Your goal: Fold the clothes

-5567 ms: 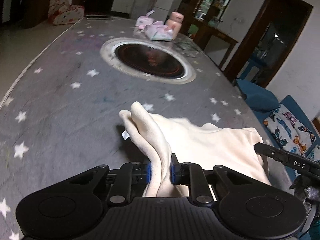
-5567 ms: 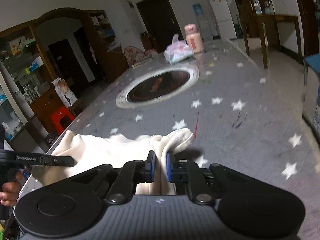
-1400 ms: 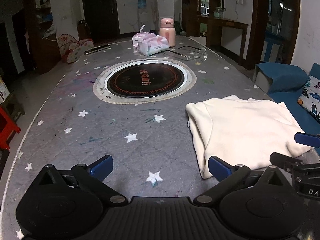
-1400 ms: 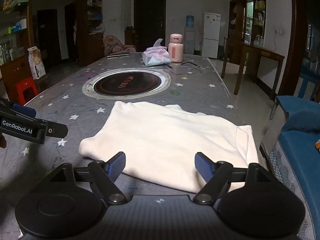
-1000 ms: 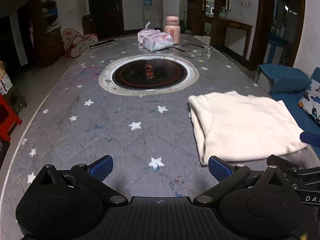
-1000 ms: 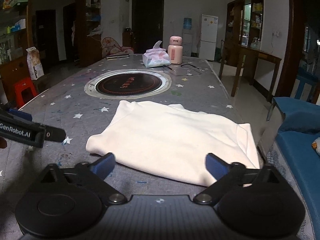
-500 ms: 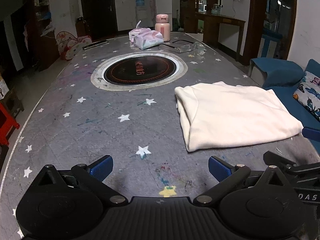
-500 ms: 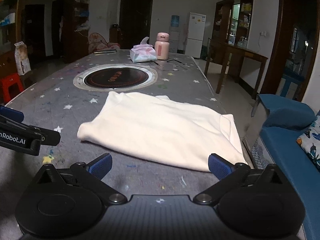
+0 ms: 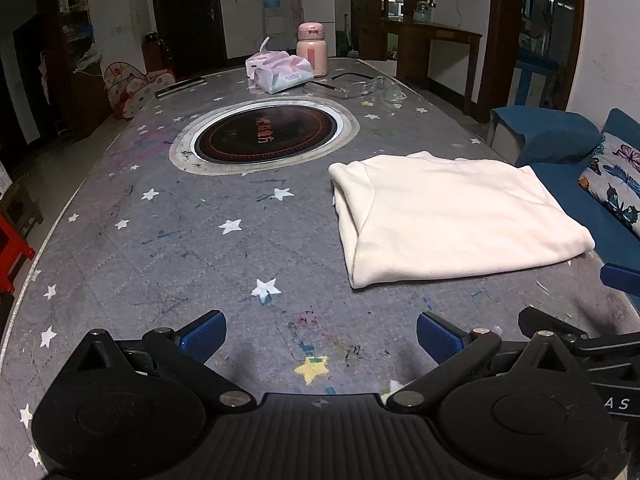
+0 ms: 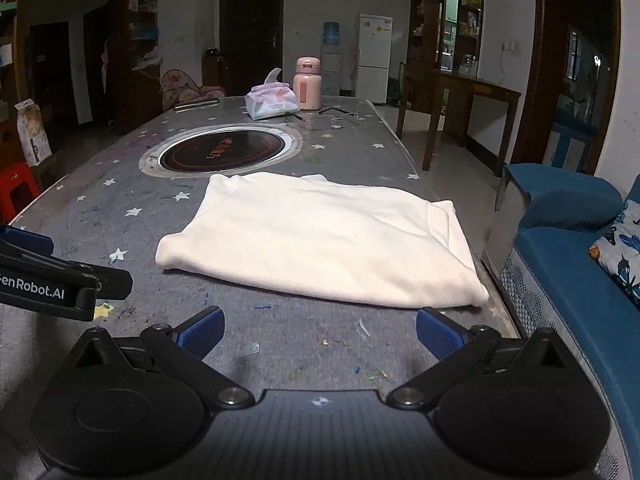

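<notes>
Lying folded flat on tabletop point(image 9: 168, 248): garment point(image 10: 320, 236); both grippers, left point(image 9: 320, 338) and right point(image 10: 320, 334), jaws spread, empty; folding apparently done.

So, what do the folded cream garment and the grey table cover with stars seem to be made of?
The cream garment looks like a soft, thick knit, perhaps fleece or sweatshirt cotton: matte, with rounded, bulky fold edges. The table cover looks like a thin matte felt or woven mat with printed white stars; it lies flat and shows ink-like marks. Neither fibre can be confirmed from the look alone.
</notes>
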`<state>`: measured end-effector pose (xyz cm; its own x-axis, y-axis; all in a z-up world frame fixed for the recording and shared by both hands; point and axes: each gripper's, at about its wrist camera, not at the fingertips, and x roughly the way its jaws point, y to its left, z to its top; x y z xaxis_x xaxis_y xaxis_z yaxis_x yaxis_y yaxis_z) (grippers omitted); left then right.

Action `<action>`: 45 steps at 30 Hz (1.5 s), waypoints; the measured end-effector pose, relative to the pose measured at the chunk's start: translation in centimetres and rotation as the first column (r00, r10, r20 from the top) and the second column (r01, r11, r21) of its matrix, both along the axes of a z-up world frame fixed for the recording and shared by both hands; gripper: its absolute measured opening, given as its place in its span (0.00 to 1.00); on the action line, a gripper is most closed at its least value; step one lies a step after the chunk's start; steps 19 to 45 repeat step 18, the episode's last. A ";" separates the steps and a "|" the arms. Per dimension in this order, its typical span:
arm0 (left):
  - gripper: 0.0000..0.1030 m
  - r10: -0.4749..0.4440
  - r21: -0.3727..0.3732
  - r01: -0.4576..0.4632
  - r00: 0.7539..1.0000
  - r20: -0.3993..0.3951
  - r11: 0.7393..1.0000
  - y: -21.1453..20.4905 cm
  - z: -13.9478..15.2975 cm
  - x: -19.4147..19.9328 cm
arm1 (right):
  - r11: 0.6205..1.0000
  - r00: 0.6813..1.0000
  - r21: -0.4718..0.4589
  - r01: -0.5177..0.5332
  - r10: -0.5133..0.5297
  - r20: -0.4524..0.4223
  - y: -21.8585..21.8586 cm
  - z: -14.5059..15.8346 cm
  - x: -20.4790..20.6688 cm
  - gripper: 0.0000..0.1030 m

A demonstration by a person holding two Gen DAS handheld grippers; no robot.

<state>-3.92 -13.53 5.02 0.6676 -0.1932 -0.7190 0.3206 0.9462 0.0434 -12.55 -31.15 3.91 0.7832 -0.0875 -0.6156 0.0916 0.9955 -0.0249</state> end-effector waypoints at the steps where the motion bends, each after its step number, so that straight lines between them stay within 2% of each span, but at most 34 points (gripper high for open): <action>1: 1.00 -0.002 -0.001 0.002 1.000 0.001 1.000 0.0 0.0 -0.1 | 1.000 1.000 0.005 0.003 -0.003 0.001 0.0 0.0 -0.1 1.00; 18: 1.00 -0.017 -0.016 0.017 1.000 0.016 1.000 -0.6 1.1 -0.9 | 1.000 1.000 0.027 0.016 -0.016 0.009 0.0 0.2 -0.8 1.00; 45: 1.00 -0.017 -0.016 0.017 1.000 0.016 1.000 -0.6 1.1 -0.9 | 1.000 1.000 0.027 0.016 -0.016 0.009 0.0 0.2 -0.8 1.00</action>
